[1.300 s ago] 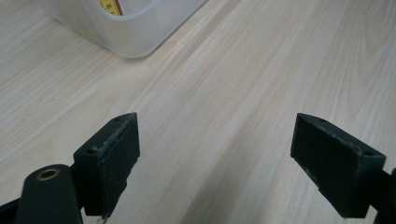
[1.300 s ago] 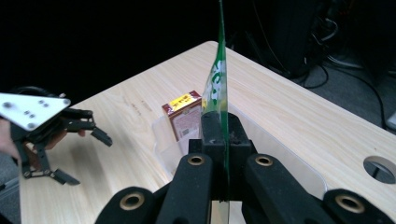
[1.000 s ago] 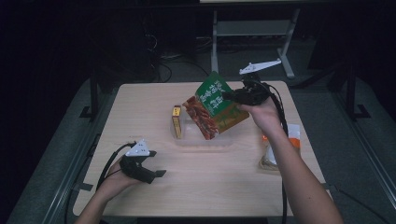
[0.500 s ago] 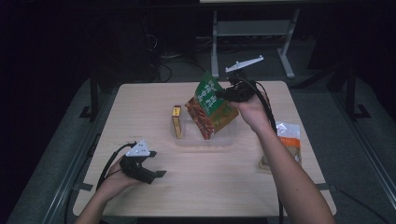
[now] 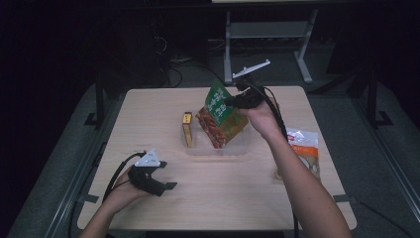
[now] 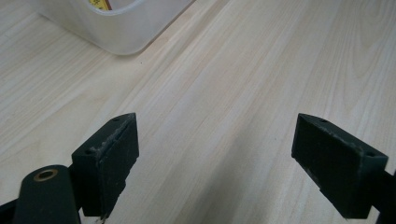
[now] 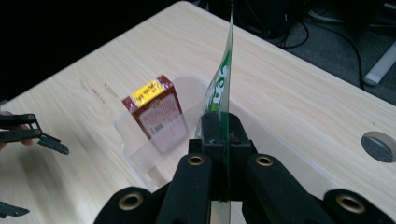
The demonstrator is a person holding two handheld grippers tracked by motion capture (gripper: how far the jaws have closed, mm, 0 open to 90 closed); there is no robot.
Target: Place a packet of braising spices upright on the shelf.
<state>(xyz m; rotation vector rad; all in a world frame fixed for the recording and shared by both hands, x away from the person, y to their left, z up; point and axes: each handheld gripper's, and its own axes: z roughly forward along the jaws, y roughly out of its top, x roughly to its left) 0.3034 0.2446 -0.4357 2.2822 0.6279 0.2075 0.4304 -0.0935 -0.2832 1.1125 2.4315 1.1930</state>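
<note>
- The glossy green snack bag hangs tilted over the clear plastic bin, its long axis slanting up, top edge uppermost.
- The right gripper clamps the bag's thin upper edge.
- A red-and-yellow box stands upright inside the bin.
- The left gripper rests wide apart and empty, low over the pale wood table.
- Another packet lies flat near the table's right edge.

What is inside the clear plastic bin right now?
A red-and-yellow carton stands upright at one end of the clear plastic bin. The right claw holds a green-and-red snack bag over it, hiding the rest.
</note>
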